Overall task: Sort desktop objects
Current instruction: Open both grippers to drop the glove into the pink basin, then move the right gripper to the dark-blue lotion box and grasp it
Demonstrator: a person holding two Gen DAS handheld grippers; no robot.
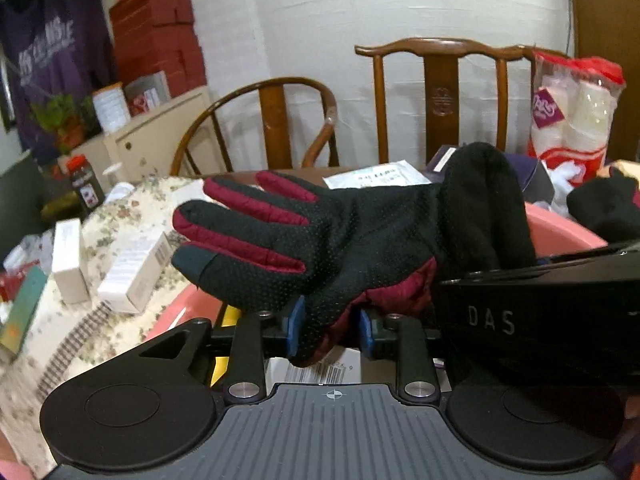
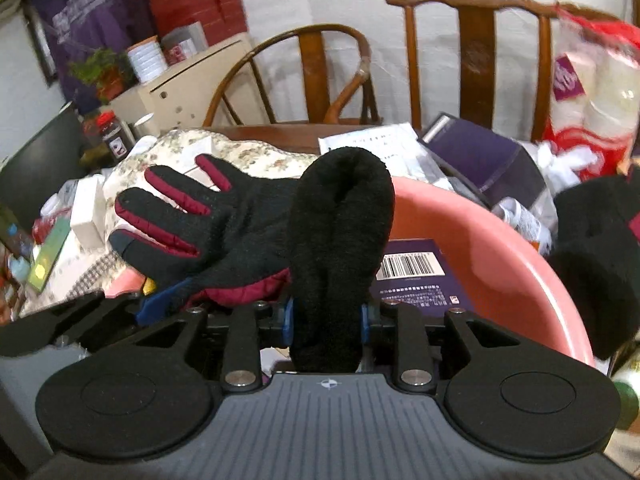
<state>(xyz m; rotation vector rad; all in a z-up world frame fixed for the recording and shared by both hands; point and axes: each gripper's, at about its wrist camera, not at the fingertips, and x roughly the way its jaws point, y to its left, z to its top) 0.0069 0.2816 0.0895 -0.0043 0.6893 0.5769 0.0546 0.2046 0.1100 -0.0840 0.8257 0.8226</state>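
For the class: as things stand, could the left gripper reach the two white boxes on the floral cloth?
Probably not yet: the left gripper has the glove between its fingers; the white boxes lie beyond.

Brightness: moderate indoor light in both wrist views, even and soft, no hard-edged shadows.
Brightest area: the white wall (image 1: 360, 20) at 12 o'clock, close to washed out in the left view.
Glare: a pale sheen on the pink basin (image 2: 500, 248) rim at 3 o'clock in the right view; small highlights on the plastic-wrapped package (image 1: 572, 108) at 2 o'clock.
Shadows: the glove (image 1: 320, 240) fabric reads as near-solid black at centre — little texture survives beyond faint dots.
Blur: motion smear at 10 to 11 o'clock and at 1 to 2 o'clock in the right view; the centre stays sharper.
Distortion: fisheye bowing — the chair (image 2: 480, 40) backs curve, and corners darken.
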